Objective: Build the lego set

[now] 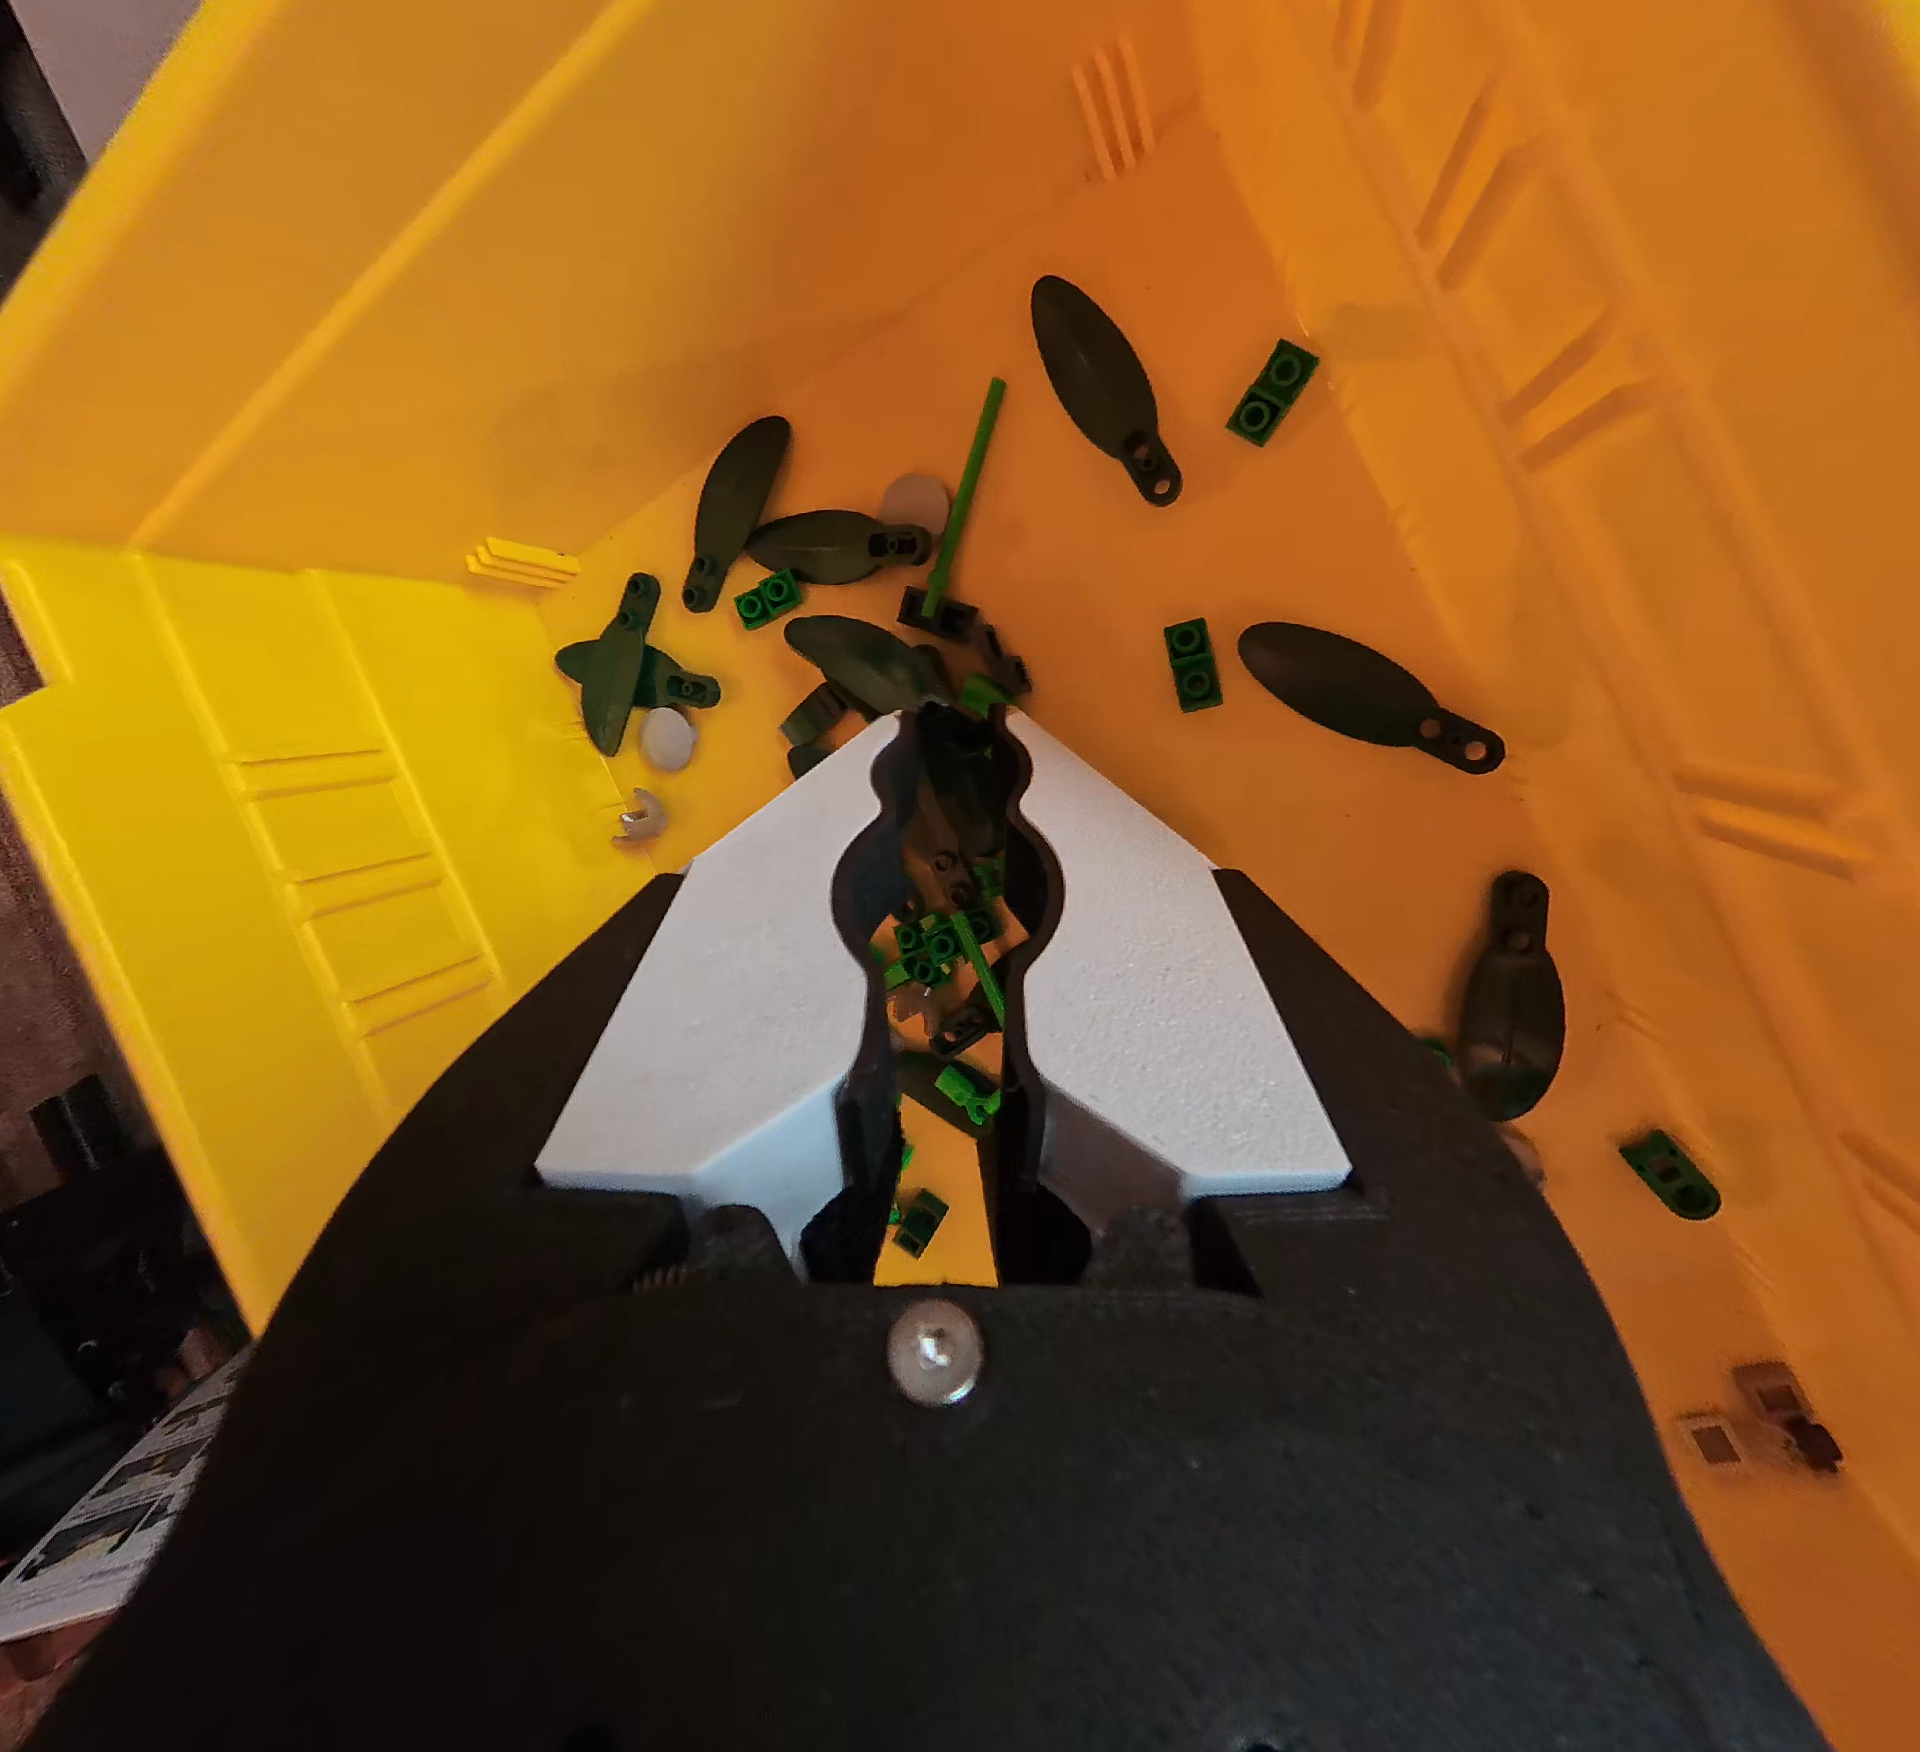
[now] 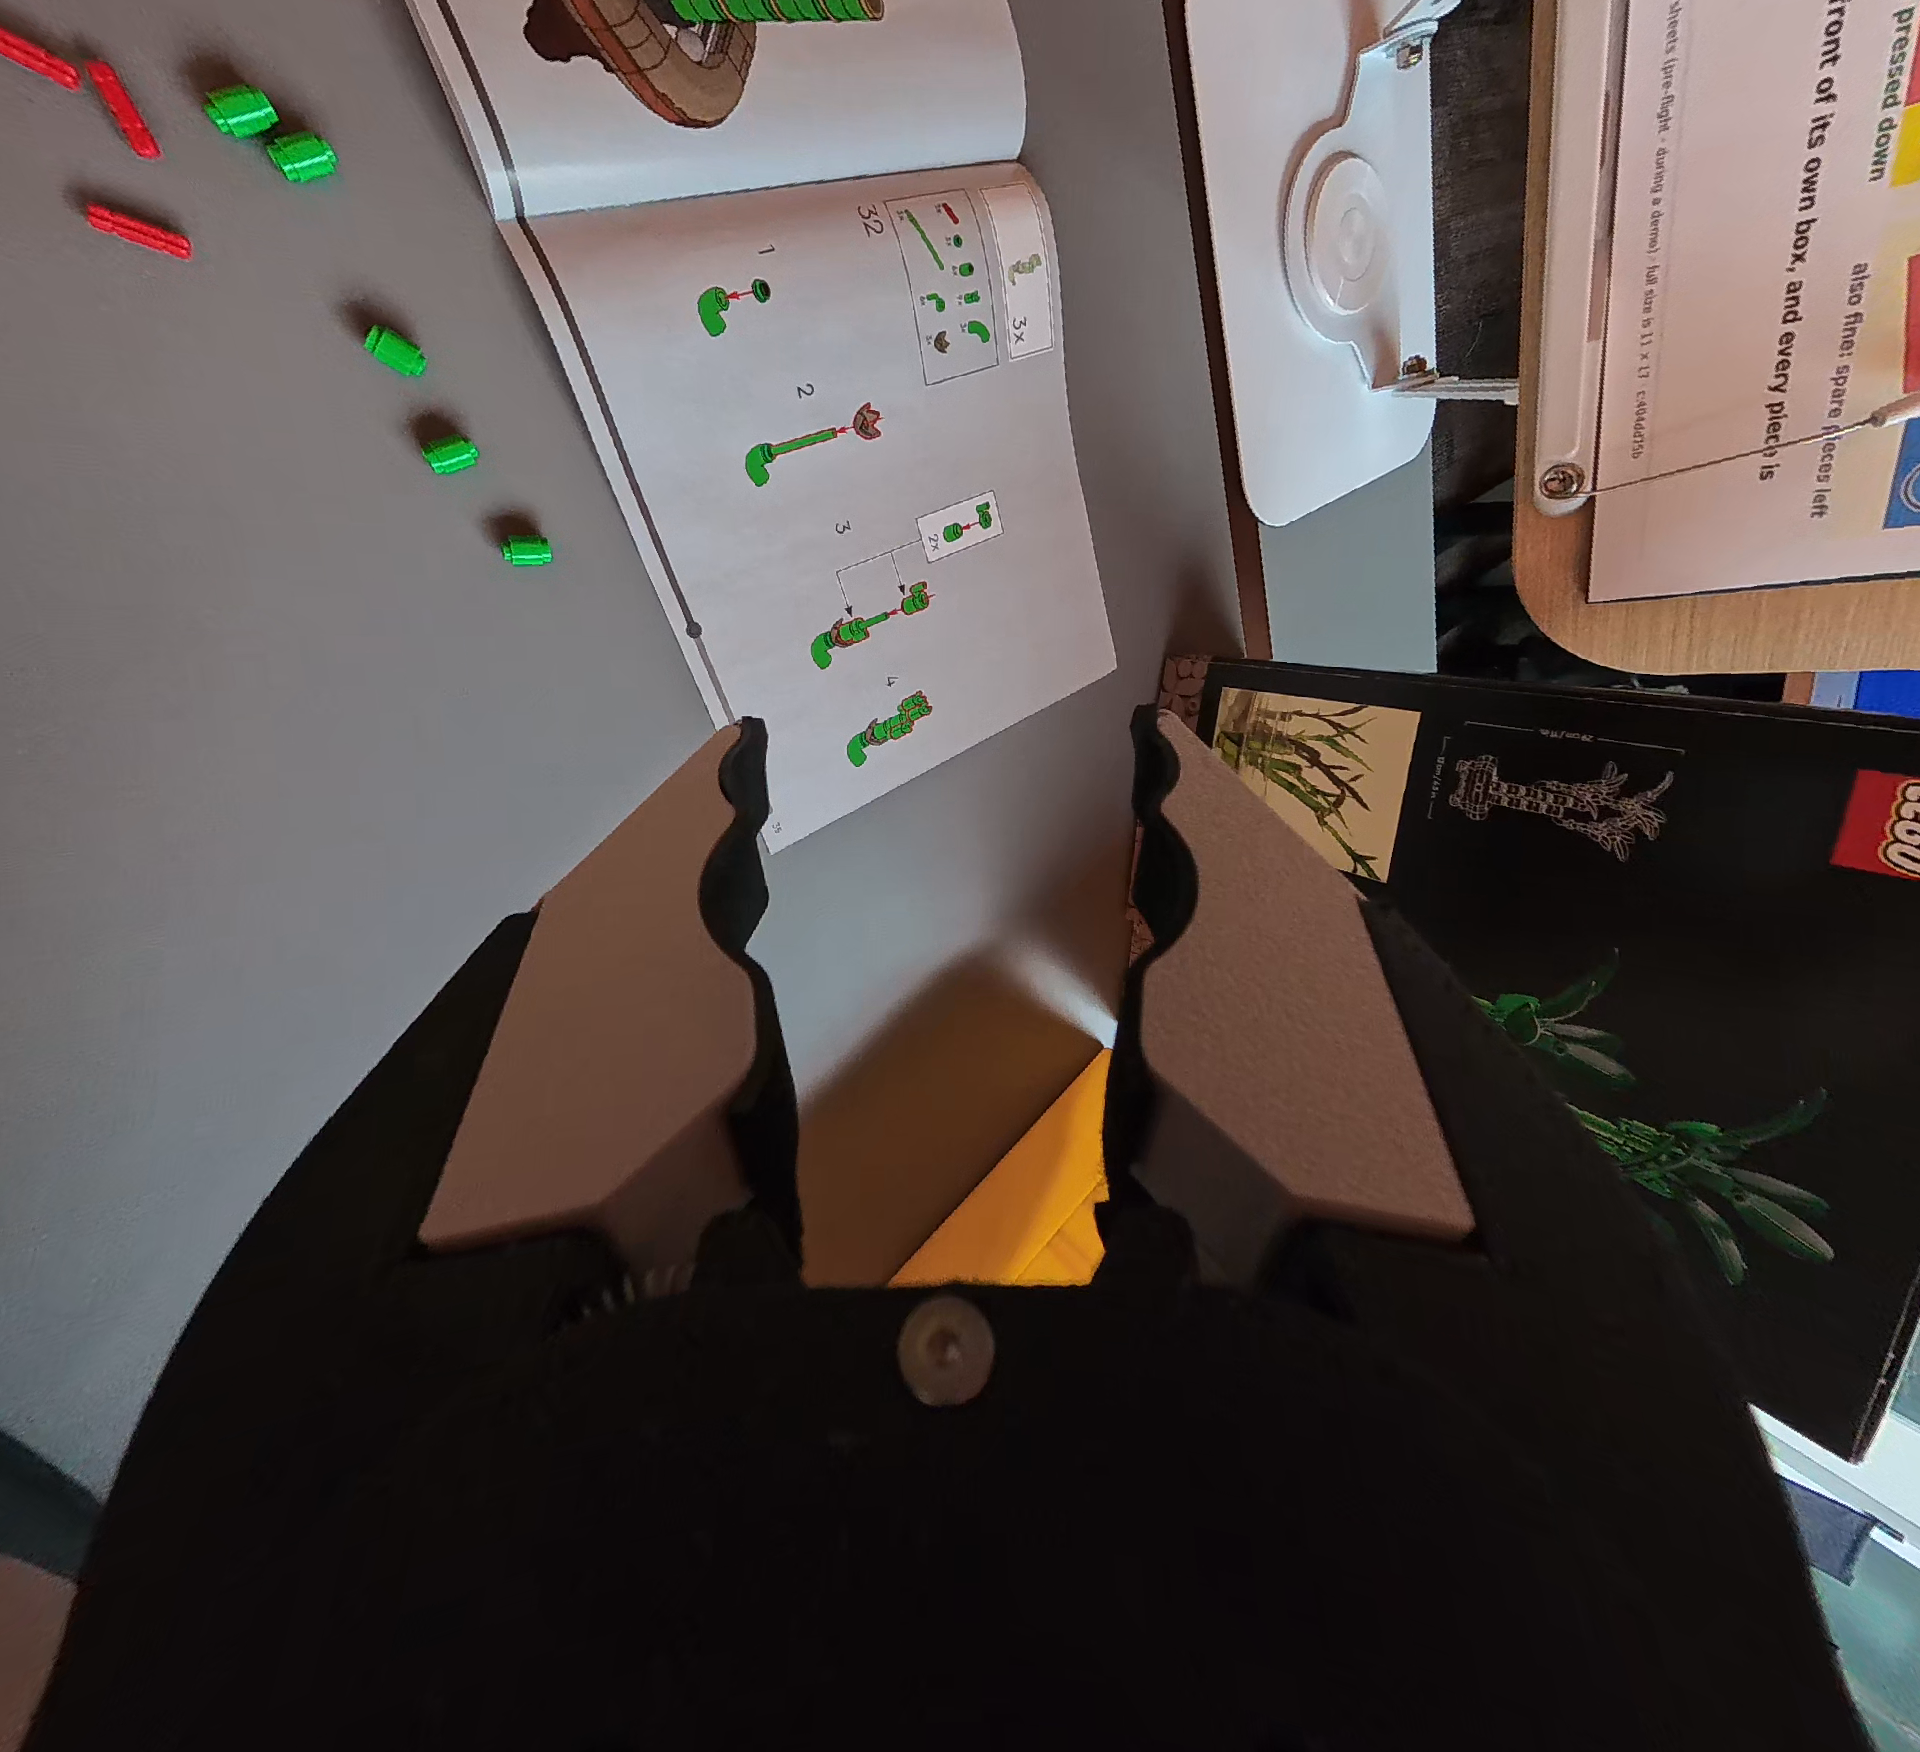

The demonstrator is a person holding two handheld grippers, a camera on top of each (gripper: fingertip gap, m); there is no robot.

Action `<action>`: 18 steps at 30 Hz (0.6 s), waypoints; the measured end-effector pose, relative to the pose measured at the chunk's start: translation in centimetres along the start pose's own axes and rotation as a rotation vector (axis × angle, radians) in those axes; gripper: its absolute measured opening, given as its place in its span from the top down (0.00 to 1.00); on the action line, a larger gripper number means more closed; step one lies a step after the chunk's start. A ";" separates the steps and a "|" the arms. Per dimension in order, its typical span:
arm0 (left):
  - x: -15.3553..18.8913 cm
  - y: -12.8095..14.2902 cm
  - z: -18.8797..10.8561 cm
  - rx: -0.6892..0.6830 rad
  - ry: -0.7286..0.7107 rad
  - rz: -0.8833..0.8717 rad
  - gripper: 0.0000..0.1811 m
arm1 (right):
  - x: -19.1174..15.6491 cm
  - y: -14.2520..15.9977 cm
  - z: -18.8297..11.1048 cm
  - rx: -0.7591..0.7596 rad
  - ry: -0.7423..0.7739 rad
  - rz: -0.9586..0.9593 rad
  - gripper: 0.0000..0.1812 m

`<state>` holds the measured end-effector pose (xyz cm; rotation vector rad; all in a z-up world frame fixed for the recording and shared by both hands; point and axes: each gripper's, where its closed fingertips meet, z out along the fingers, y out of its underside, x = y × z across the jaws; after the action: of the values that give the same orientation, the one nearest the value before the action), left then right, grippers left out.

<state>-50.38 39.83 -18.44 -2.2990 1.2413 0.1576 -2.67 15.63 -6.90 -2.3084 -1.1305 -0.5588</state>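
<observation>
My left gripper (image 1: 951, 726) reaches into a yellow bin (image 1: 436, 268) with loose lego parts on its floor. Its jaws are nearly together and pinch a dark green piece (image 1: 951, 772) at the tips, over a small pile. Dark green leaf pieces (image 1: 1091, 372) and small green plates (image 1: 1273, 393) lie scattered around, with a thin green rod (image 1: 966, 497) among them. My right gripper (image 2: 945, 746) is open and empty above the grey table (image 2: 260, 715), just short of the open instruction booklet (image 2: 831, 455). Small green round bricks (image 2: 449, 453) and red pins (image 2: 135, 232) lie on the table to its left.
The black lego box (image 2: 1610, 975) lies to the right of my right gripper. A white stand base (image 2: 1320, 216) and a wooden board with a printed sheet (image 2: 1714, 248) sit at the far right. A yellow bin corner (image 2: 1029, 1193) shows under the right gripper. Grey round tiles (image 1: 667, 736) lie in the bin. My hands' fingertips stand some 55 cm from each other. My left gripper is the nearer one to the thin green rod (image 1: 966, 497): about 5 cm, against 55 cm.
</observation>
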 end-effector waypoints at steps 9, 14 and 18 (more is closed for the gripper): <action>-1.7 1.2 -1.8 -0.002 -0.047 -0.057 0.94 | -0.1 0.0 -0.1 -0.002 -0.002 -0.002 0.61; -2.7 3.7 -2.6 -0.059 -0.055 -0.132 0.94 | -0.1 0.2 -0.1 -0.003 -0.007 0.000 0.61; -2.6 4.8 -2.3 -0.098 -0.035 -0.162 0.94 | 0.0 0.3 -0.1 -0.002 -0.009 0.006 0.61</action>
<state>-56.08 38.51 -17.49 -2.4582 1.0463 0.2035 -2.42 15.38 -6.93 -2.3177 -1.1267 -0.5479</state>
